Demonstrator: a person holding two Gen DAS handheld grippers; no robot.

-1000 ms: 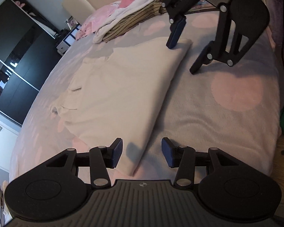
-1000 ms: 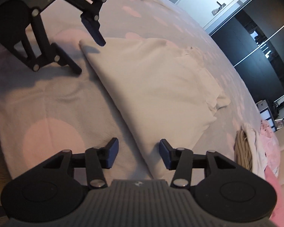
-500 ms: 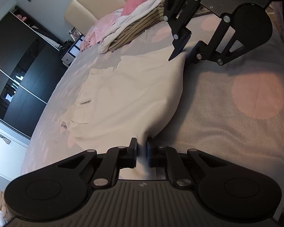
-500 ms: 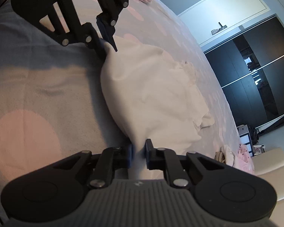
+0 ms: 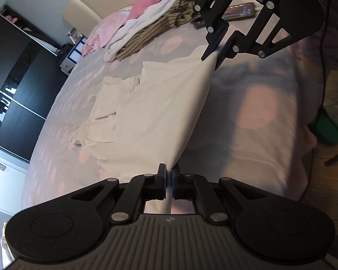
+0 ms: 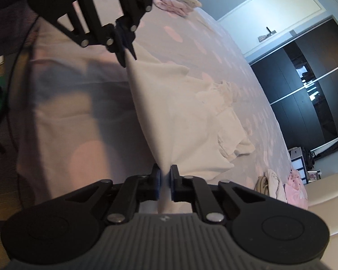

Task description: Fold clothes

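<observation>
A cream garment (image 5: 151, 112), folded lengthwise, lies on the bed with its sleeves bunched on the far side. My left gripper (image 5: 169, 175) is shut on one end of its folded edge. In the same view my right gripper (image 5: 216, 51) pinches the other end. The edge hangs taut between them, raised off the cover. In the right wrist view the garment (image 6: 187, 121) runs from my right gripper (image 6: 165, 177), whose jaws are closing with the cloth pressed between the pads, up to my left gripper (image 6: 126, 51).
The bed cover (image 5: 259, 112) is grey with pink spots. A pile of clothes (image 5: 151, 29) and a pink pillow (image 5: 151, 2) lie by the headboard, a phone (image 5: 238, 11) beyond. More clothes (image 6: 180, 2) sit at the other end. Dark wardrobe (image 5: 15, 85); green slipper (image 5: 324, 128) on the floor.
Both grippers went from open around the garment's folded edge to shut on it. They have lifted that edge off the bed, so the cloth now stretches between them.
</observation>
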